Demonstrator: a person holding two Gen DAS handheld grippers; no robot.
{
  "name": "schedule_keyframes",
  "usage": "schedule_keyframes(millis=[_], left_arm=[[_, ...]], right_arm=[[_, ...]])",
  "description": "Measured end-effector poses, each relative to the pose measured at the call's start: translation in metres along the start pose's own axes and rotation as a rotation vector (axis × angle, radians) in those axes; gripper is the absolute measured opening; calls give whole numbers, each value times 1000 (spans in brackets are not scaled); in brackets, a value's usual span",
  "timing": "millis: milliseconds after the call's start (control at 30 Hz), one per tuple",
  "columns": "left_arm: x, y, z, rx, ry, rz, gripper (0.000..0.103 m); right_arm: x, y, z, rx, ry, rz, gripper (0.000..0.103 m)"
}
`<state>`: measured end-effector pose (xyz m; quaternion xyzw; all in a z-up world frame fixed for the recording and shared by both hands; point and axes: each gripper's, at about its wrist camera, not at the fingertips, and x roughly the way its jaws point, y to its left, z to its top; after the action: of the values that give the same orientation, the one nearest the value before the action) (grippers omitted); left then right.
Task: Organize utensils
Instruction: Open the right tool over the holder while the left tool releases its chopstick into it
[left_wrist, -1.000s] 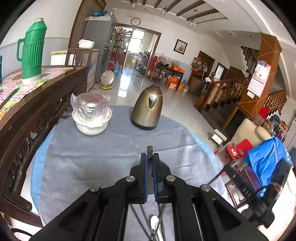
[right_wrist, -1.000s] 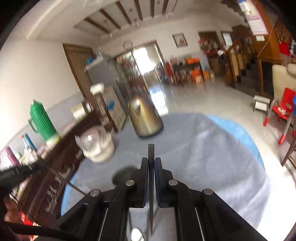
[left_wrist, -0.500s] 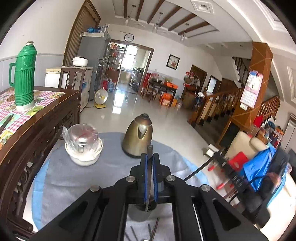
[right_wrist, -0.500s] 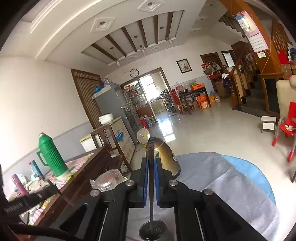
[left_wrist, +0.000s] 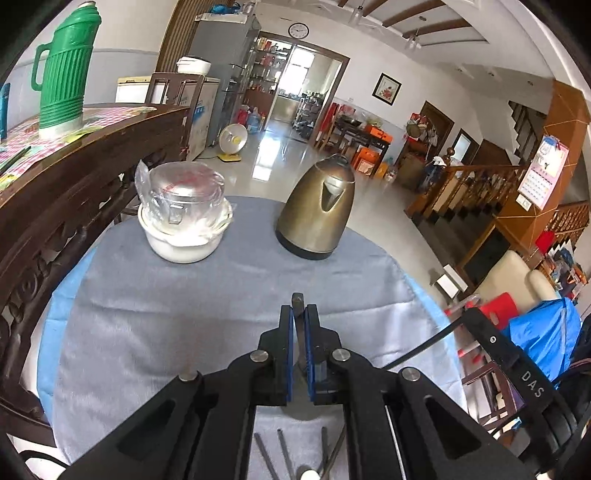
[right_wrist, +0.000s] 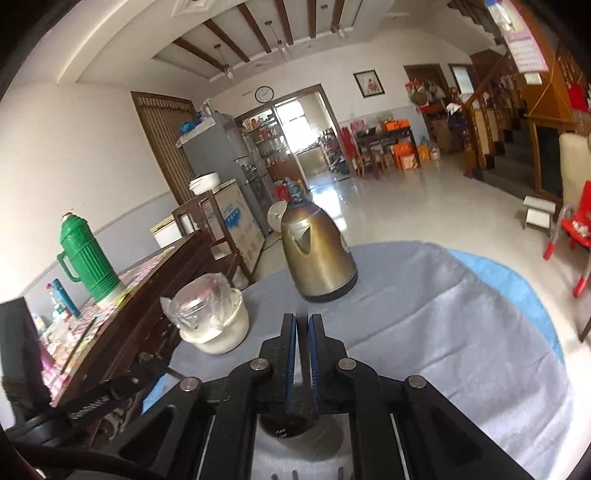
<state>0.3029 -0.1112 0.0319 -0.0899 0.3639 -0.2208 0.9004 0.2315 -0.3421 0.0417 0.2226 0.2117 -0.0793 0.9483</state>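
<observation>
Lowered since half a second ago, the left tongs (left_wrist: 299, 317) stay clamped on a utensil (left_wrist: 297, 301), more utensils (left_wrist: 286, 452) at 6 o'clock. Right tongs (right_wrist: 302, 325), nearly together and seemingly empty (utensil gone), hover over the cup (right_wrist: 290, 430); lower the next utensil upright into it.

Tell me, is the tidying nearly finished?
Not yet. The left gripper clamps one utensil. Several loose utensils lie on the grey cloth, waiting. The metal cup sits under the right gripper; what's inside is hidden.
</observation>
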Motion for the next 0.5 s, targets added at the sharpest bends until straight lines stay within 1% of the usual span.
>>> schedule_keyframes(millis=[67,100,133,167,200,233,267,300,333,400,433,500], left_arm=[[-4,0,-4,21,-6,15,7],[-7,0,-6,38,-5,22,13],[-10,0,-10,55,-6,27,19],[-14,0,-13,68,-15,33,35],[-19,1,-16,79,-27,42,50],[-25,2,-22,95,-49,61,55],[-29,2,-27,109,-66,78,57],[-34,3,-35,129,-79,106,57],[-36,5,-39,140,-79,122,58],[-39,9,-54,160,-64,150,58],[-40,11,-59,162,-60,159,58],[-42,16,-72,165,-48,182,58]], right_arm=[[-1,-4,-6,20,25,19,10],[-2,-8,-8,33,38,36,13],[-3,-10,-11,44,48,48,18],[-6,-13,-14,54,54,55,21],[-10,-17,-19,68,54,67,28],[-15,-21,-24,77,48,75,37],[-19,-24,-29,86,43,76,45],[-24,-28,-35,98,38,75,68],[-31,-32,-40,110,25,82,73],[-43,-38,-49,119,-10,77,73],[-52,-42,-57,110,-27,58,73],[-61,-49,-67,105,-25,39,73]])
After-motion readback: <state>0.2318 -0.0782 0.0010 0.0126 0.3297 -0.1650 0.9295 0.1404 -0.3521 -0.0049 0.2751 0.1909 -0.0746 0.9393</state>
